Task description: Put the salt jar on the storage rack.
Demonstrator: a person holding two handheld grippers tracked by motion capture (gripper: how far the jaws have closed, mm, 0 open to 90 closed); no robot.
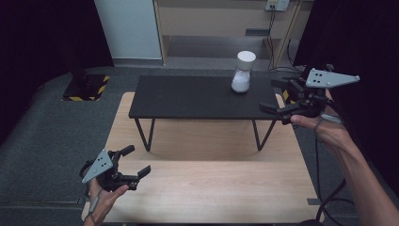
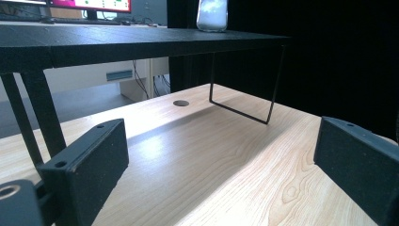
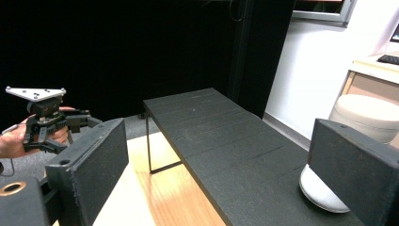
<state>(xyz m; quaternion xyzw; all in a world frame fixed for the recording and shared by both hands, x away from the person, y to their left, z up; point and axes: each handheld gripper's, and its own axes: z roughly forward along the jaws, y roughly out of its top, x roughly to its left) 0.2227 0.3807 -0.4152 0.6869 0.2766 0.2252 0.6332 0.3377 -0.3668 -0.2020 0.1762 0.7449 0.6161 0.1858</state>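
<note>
- Two grippers, one per hand, are at a light wooden table (image 1: 211, 188).
- Left gripper (image 1: 136, 162): held low over the near-left corner of the wooden table, jaws spread wide with nothing between them; a grey three-cornered plate sits on top. In the left gripper view its two black jaws stand far apart over bare wood grain. The same gripper (image 3: 77, 123) appears at the left of the right gripper view, held in a hand (image 3: 19, 139).
- Left hand (image 1: 106, 195): wraps the gripper from below, forearm entering from the bottom edge.
- Black shelf (image 1: 197, 96): a low stand on thin wire legs, set on the far half of the wooden table; its top is bare save for one item. From the left gripper view its underside and legs (image 2: 244, 89) are seen from below.
- Hourglass-shaped white object (image 1: 243, 71): upright on the far right part of the black shelf, white cap on top, white fill in the lower bulb.
- Right gripper (image 1: 277, 96): raised beside the shelf's right end, jaws wide and empty, near the white object but apart from it.
- Right hand (image 1: 324, 129): grips it from below.
</note>
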